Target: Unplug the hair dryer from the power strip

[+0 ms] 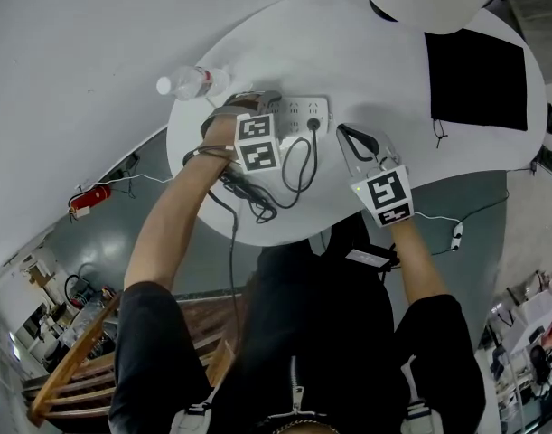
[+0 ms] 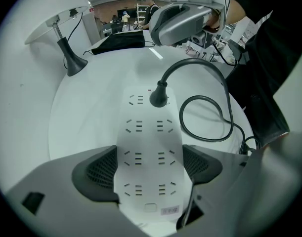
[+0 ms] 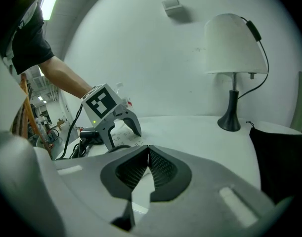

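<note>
On the round white table (image 1: 393, 89) in the head view, the power strip (image 1: 301, 113) lies with its long axis running left to right; the left gripper (image 1: 270, 107) sits over its left end; the black plug (image 1: 313, 125) stands in a socket at the right end, its cord (image 1: 301, 165) looping back toward the person; the right gripper (image 1: 366, 143) hovers just beside that end, plainly the nearer to the plug, forearm reaching straight forward; the hair dryer itself I cannot pick out; along the left gripper view, the jaws straddle the strip with their pads pressed to its two long sides, pinning it, and the plug stands at the far end, straight ahead along the strip; along the right gripper view, the jaws are pressed together on nothing, above the table, with the left gripper and strip ahead to the left and a lamp (image 3: 235, 48) to the right; by my reading, the right gripper must part its jaws, swing left onto the plug and pull upward
</note>
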The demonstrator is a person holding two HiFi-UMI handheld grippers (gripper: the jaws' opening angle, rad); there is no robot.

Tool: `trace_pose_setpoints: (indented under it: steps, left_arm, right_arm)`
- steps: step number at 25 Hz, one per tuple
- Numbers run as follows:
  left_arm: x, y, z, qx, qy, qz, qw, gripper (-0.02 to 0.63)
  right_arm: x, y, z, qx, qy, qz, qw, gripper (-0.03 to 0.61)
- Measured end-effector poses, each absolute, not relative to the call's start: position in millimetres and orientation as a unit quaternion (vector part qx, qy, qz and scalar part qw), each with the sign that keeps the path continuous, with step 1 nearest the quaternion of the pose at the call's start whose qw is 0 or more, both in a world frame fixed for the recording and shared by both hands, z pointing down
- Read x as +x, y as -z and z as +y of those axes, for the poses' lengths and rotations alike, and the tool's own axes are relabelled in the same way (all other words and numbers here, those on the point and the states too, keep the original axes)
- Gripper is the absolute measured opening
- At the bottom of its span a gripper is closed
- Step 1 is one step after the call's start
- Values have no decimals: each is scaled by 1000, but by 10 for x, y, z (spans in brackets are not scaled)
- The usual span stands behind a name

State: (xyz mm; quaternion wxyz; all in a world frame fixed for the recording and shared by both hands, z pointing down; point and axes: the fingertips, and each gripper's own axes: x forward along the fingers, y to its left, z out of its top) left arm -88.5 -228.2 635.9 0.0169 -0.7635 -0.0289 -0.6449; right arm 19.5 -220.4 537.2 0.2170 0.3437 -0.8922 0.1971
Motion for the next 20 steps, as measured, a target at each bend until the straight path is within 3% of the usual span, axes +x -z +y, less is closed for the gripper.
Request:
trace_pose_setpoints:
  steps: [14,20]
  left_arm:
    - [-870,-6380,-2288,-768,640,-29,16,400]
    - [-874,-6379,-2279,-767,641,-29,16,400]
  right_arm:
    - [68,-5505,-2178,289,-114,-919,243,8]
    - [-62,-5622,-2092,249,-86,-928,263,80]
